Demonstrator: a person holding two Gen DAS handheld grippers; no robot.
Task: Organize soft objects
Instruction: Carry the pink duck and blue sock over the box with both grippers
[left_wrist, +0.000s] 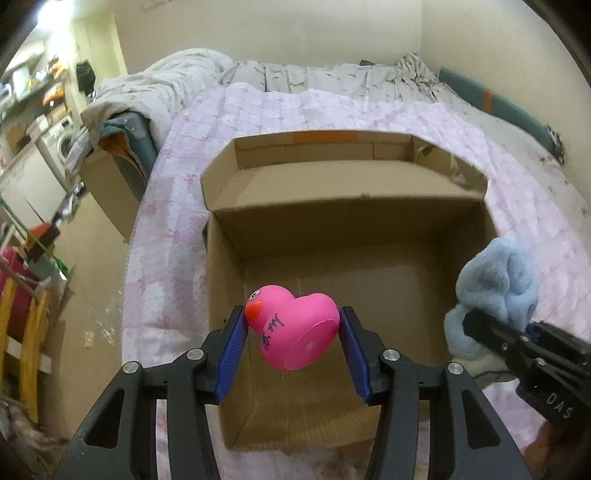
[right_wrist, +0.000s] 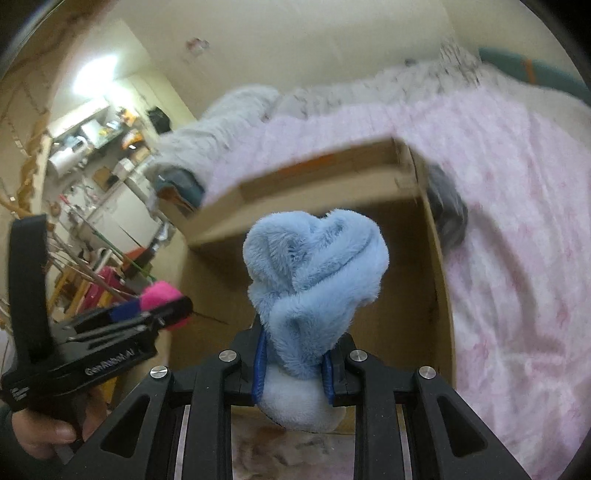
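Observation:
My left gripper (left_wrist: 291, 325) is shut on a pink rubber duck (left_wrist: 295, 326) with an orange beak and black writing, held above the near left part of an open cardboard box (left_wrist: 229, 266). My right gripper (right_wrist: 295, 354) is shut on a light blue plush toy (right_wrist: 314, 266) with a white underside, held over the box's near edge (right_wrist: 441, 295). The plush (left_wrist: 495, 284) and right gripper show at the right edge of the left wrist view. The left gripper with the duck (right_wrist: 159, 295) shows at the left of the right wrist view.
The box lies on a bed with a pink quilt (left_wrist: 280, 107). A grey duvet (left_wrist: 155, 85) is heaped at the bed's far left. A dark grey soft thing (right_wrist: 447, 210) lies beside the box's right wall. Cluttered floor and shelves lie left of the bed.

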